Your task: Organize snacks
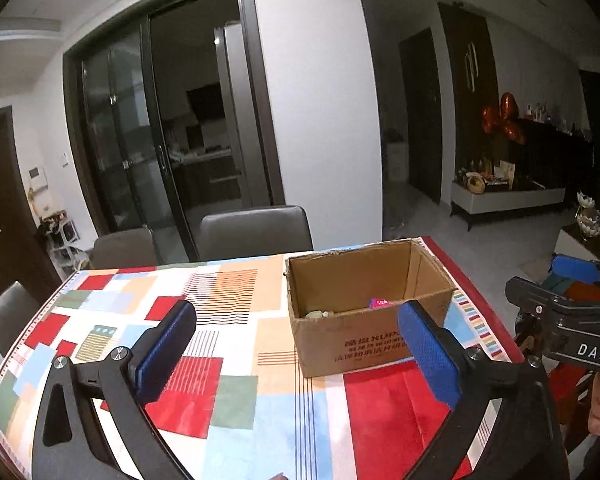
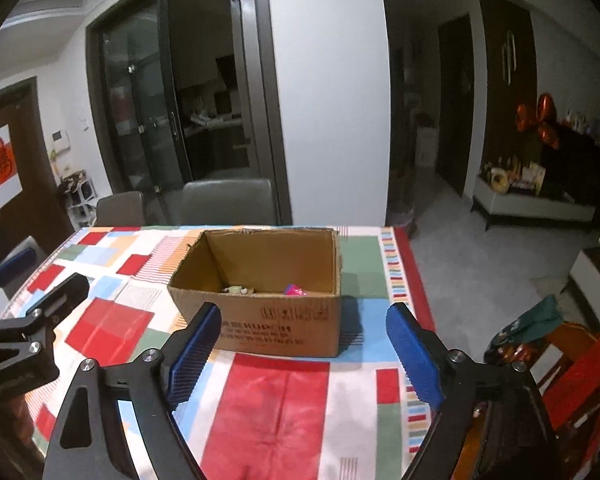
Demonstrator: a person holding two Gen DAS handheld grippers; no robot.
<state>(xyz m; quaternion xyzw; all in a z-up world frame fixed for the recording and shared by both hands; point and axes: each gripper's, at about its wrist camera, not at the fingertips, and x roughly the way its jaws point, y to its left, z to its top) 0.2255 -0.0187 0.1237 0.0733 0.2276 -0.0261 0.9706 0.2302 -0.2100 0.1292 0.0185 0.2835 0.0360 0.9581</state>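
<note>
- The left gripper [image 1: 296,350] hangs above the table [image 1: 236,404] with its blue pads far apart and nothing between them.
- The right gripper [image 2: 304,354] is likewise spread wide and empty, pointed at the box [image 2: 268,320] from the near side.
- The box, open-topped cardboard, stands on the patterned cloth [image 2: 268,400] toward the far right corner of the table, with dark print on its near wall.
- Inside it, low against the near wall, lie a pink packet [image 2: 295,290] and a pale greenish snack [image 2: 238,289]; both are mostly hidden by the box wall, so their kind cannot be read.
- In the left view the same pink packet [image 1: 380,303] and pale snack [image 1: 318,314] show just over the box [image 1: 352,344] rim.
- The cloth between the grippers and the box carries only its red, blue, green and orange blocks.
- The right gripper shows at the right edge of the left view, held off the table's right edge.
- Grey chairs [image 1: 256,232] stand along the far edge and left side of the table.
- Behind them are dark glass sliding doors [image 1: 160,120] and a white wall [image 1: 320,100].
- Red balloons [image 1: 504,118] sit by a low cabinet [image 1: 504,200] at far right.
</note>
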